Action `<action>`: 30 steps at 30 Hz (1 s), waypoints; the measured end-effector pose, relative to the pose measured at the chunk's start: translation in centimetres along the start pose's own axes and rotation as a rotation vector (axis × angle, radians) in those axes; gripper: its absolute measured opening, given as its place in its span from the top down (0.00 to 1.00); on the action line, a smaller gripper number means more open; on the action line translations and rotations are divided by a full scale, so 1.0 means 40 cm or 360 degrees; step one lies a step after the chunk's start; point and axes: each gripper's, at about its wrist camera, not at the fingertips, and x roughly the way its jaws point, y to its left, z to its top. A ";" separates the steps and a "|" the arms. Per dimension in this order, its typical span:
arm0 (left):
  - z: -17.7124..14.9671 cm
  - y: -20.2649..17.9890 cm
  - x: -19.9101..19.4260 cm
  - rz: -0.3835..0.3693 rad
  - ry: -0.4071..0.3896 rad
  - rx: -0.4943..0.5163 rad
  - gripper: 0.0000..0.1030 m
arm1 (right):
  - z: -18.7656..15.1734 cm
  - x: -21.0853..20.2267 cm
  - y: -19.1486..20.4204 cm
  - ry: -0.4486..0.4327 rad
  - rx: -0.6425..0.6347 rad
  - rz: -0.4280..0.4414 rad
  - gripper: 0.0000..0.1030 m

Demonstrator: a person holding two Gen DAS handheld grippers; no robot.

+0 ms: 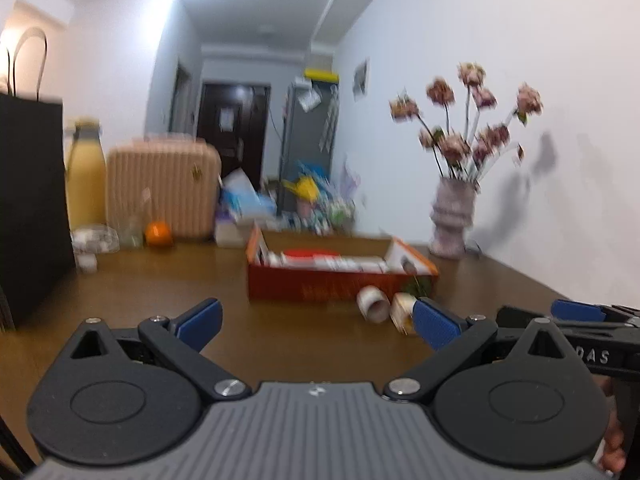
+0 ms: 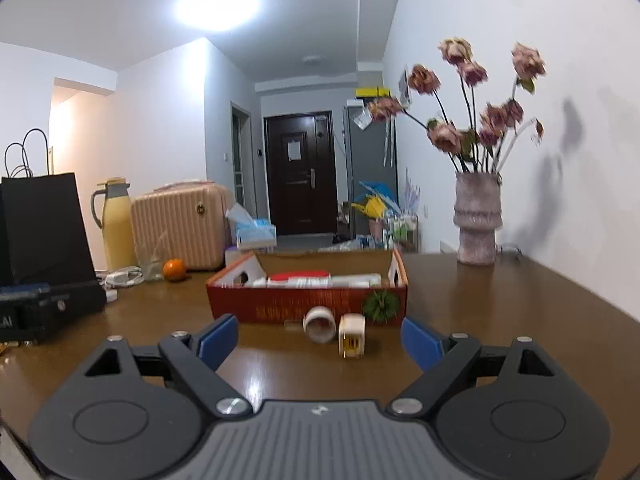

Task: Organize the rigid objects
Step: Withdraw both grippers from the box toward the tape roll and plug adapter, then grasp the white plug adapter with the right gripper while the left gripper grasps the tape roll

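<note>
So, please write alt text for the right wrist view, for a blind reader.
The open right tool hovers over a brown wooden table, facing a white tape roll and a small cream box before a red cardboard box. A pink ceramic vase of dried roses stands right.

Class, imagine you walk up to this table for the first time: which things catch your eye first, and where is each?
The red cardboard box at mid-table, packed with white items, draws the eye first. Just before it lie a white tape roll and a small cream box. At the far right by the wall stands a pink vase of faded roses.
</note>
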 end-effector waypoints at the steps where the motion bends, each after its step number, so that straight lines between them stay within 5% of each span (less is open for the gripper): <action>1: -0.016 -0.002 0.000 -0.0023 0.0034 0.0001 0.00 | -0.014 -0.009 -0.005 0.0008 0.0018 -0.0004 0.14; 9: -0.063 -0.008 0.116 0.0015 0.0246 -0.0019 0.00 | -0.079 0.044 -0.051 0.0185 0.0064 -0.0051 0.14; 18: -0.031 0.034 0.277 0.0080 0.0328 0.0005 0.00 | -0.009 0.327 -0.085 0.0378 -0.0036 -0.0016 0.21; 26: 0.035 0.031 0.457 0.0055 0.0317 0.0106 0.00 | 0.025 0.624 -0.096 0.0611 -0.0051 -0.0006 0.44; 30: 0.047 -0.006 0.620 -0.0067 0.0485 0.0071 0.00 | 0.008 0.666 -0.125 0.0649 -0.0030 -0.0029 0.64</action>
